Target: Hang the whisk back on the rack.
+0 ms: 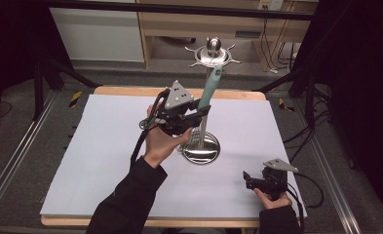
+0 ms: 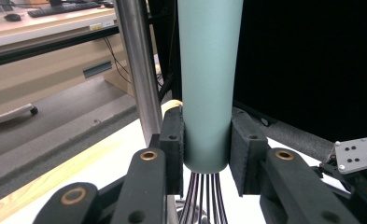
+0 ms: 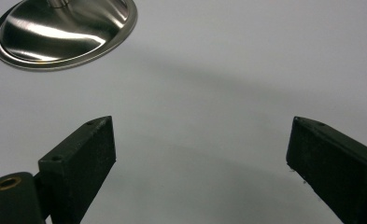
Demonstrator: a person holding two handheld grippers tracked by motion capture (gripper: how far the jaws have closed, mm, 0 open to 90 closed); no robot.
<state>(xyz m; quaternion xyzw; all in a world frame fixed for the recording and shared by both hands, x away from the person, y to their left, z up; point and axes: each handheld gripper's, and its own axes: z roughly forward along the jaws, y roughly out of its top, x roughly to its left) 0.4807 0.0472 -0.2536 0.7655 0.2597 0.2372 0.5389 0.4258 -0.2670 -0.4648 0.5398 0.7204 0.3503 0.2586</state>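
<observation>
A whisk with a pale teal handle (image 1: 210, 88) hangs upright in the air beside a steel utensil stand (image 1: 203, 130). My left gripper (image 1: 200, 113) is shut on the lower end of that handle (image 2: 207, 93), with a pad on each side. Thin whisk wires (image 2: 203, 198) fan out below the handle. The handle's top reaches up near the stand's hooked crown (image 1: 213, 53). My right gripper (image 1: 248, 179) rests low over the table's front right, open, with nothing between its pads (image 3: 78, 158). The stand's round base (image 3: 64, 30) lies ahead of it.
A white sheet (image 1: 106, 146) covers the wooden table. The stand's pole (image 2: 137, 70) rises just left of the held handle. The right gripper's grey plate (image 2: 358, 156) shows at the far right. Black frame legs and cables flank the table.
</observation>
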